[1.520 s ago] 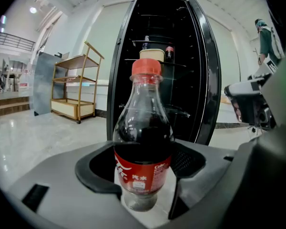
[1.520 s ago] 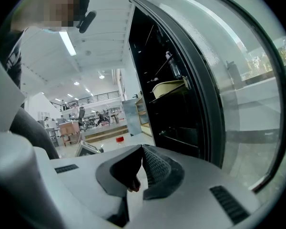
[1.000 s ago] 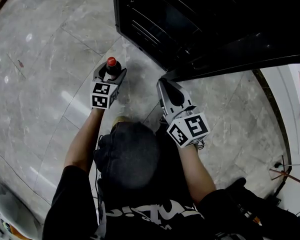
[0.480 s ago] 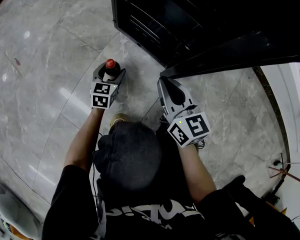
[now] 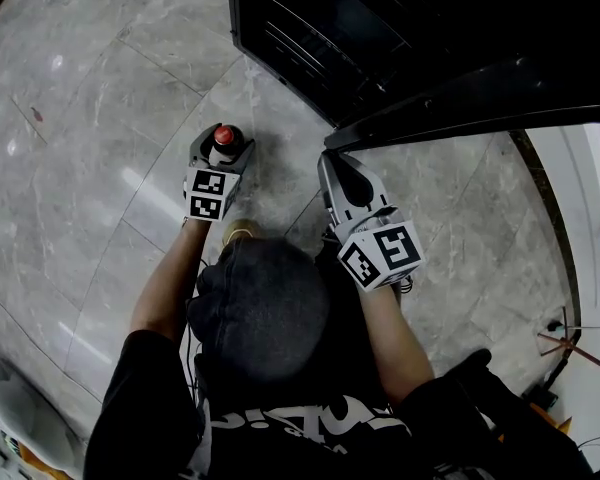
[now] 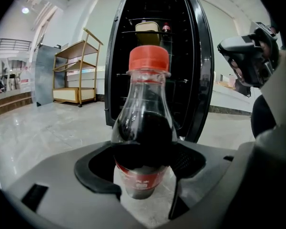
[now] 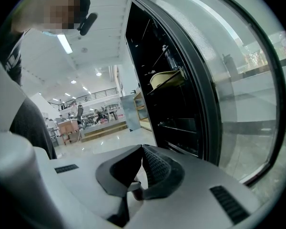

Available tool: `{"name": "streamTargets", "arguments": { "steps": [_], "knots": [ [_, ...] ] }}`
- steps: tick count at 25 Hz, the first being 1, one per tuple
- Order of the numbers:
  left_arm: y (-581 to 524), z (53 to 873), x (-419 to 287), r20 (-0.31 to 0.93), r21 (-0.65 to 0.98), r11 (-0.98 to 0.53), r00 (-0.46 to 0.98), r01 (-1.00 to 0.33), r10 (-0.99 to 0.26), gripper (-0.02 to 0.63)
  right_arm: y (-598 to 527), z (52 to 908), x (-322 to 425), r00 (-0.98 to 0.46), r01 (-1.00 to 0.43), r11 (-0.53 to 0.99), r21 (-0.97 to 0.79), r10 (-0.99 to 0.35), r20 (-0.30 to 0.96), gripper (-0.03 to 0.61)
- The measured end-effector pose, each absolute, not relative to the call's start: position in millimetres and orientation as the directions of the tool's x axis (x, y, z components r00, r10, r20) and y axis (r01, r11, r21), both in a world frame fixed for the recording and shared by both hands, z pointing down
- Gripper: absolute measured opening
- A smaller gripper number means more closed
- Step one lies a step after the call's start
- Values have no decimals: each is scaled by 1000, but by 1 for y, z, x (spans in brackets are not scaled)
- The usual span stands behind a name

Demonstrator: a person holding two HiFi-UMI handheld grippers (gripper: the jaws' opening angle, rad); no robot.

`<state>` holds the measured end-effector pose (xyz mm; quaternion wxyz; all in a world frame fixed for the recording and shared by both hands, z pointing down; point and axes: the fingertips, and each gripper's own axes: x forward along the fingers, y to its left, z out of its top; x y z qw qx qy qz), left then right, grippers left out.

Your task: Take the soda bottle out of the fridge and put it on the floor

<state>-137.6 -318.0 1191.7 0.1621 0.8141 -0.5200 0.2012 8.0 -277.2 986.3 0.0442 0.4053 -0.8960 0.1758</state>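
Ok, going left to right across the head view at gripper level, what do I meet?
The soda bottle → the right gripper → the white wall at the far edge.

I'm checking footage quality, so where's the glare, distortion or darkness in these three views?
Head view: ceiling lights glint off the floor, and the fridge interior reads nearly black. Left gripper view: fisheye bows the fridge's sides, while the soda bottle is sharp. Right gripper view: pale reflections wash over the glass door; corners vignette black.
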Motion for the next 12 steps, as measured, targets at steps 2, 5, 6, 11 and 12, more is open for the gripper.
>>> {"name": "streamTargets", "arguments": {
  "steps": [2,5,6,11,12],
  "knots": [
    [-317,1192,-134,499,41,-416,379,-908,-779,314,-276,988,8,-669,-740,610,-283,-709,224,25],
    [-317,1192,-130,501,30,-421,379,-906,-779,314,-275,989,8,-671,-739,611,-284,-708,223,25],
    [-317,1192,-130,501,32,-420,378,-907,-779,314,-274,989,8,-672,-738,612,-285,-706,224,25],
    [-319,1188,-130,494,23,-423,378,-906,-783,316,-275,990,10,-670,-739,610,-286,-708,222,25],
    [-319,1186,-130,490,25,-422,379,-906,-785,316,-275,990,10,-670,-739,610,-286,-708,222,25]
  ]
}}
